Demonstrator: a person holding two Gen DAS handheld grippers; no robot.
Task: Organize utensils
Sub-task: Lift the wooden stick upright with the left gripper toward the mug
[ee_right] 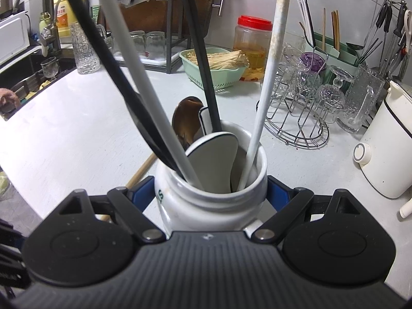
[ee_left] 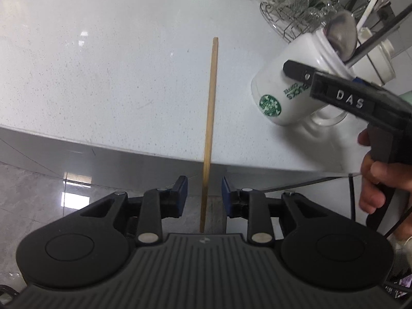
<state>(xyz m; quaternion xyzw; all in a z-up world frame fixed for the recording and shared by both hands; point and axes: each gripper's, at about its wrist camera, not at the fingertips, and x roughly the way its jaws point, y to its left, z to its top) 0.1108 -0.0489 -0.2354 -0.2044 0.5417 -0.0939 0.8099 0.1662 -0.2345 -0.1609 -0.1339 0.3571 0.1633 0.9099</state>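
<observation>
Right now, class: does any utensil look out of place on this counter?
Yes. One wooden chopstick lies loose on the white counter, its near end overhanging the edge between the left gripper's open jaws, while the other utensils stand in the white mug the right gripper clamps.

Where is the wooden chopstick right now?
In the left wrist view, the chopstick lies between the left gripper's open jaws, reaching across the counter edge, left of the mug.
</observation>
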